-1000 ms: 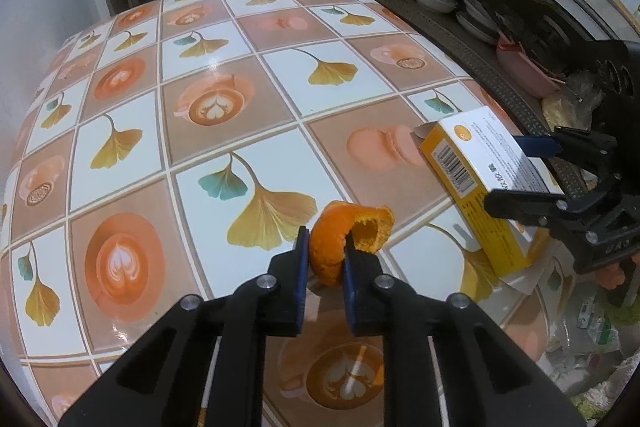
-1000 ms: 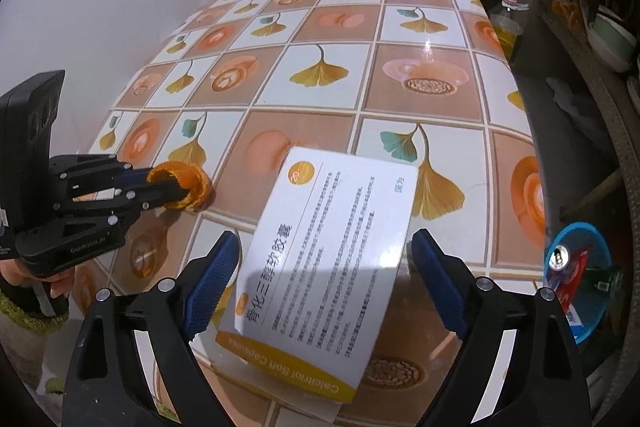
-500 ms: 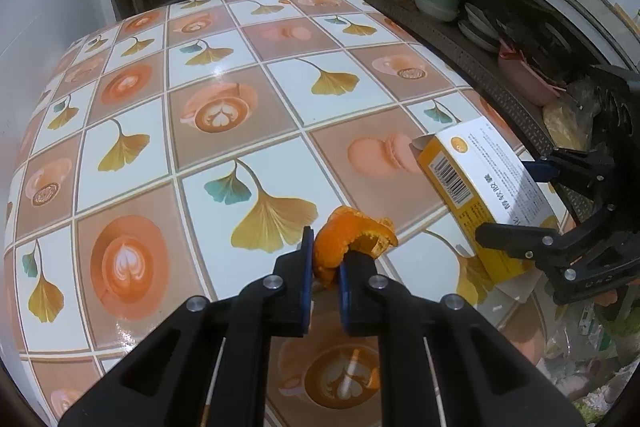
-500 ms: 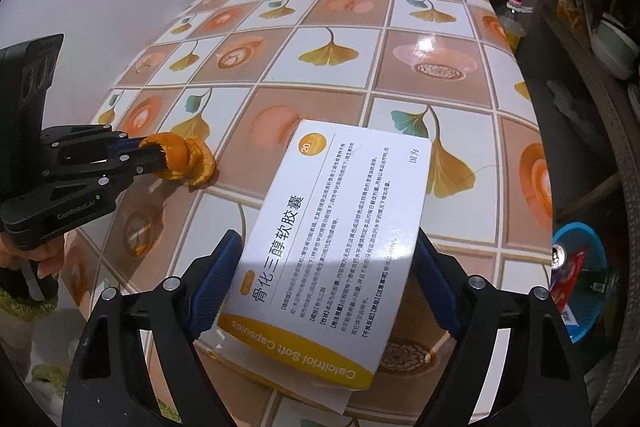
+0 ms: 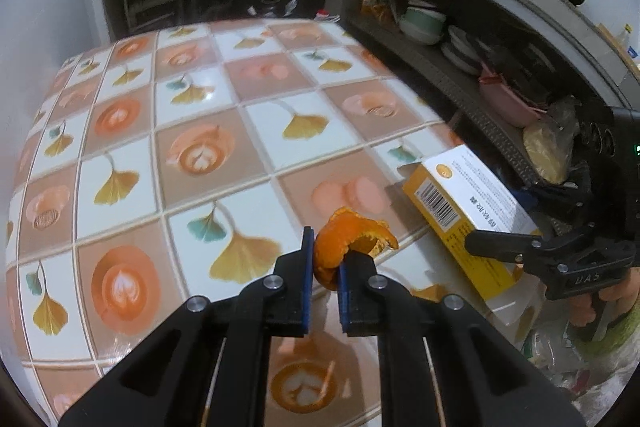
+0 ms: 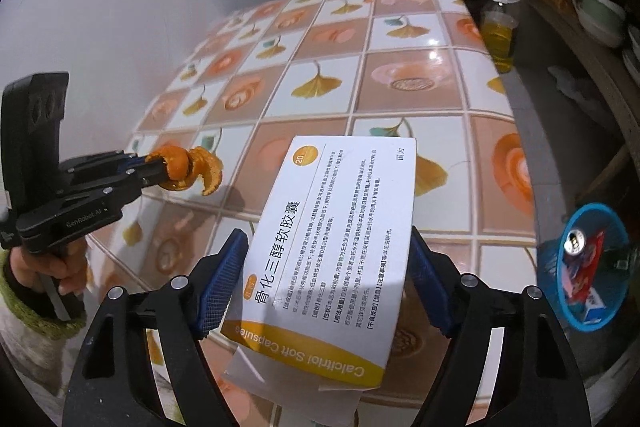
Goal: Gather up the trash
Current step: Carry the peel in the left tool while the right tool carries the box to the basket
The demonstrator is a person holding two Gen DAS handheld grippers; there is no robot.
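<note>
The left gripper (image 5: pixel 323 281) is pinching the curled orange peel (image 5: pixel 349 242) for disposal, while the right gripper (image 6: pixel 326 289), jaws just closing, is clamping the white-and-yellow cardboard medicine box (image 6: pixel 336 239).

The glossy, smooth tablecloth printed with ginkgo leaves and coffee cups (image 5: pixel 192 163) throws glare; between the right gripper's (image 6: pixel 326 291) blue ribbed pads sits the white-and-yellow matt cardboard medicine box (image 6: pixel 340 247); in the left gripper's (image 5: pixel 325 281) matt black plastic fingers, a dimpled orange peel (image 5: pixel 344 243).
</note>
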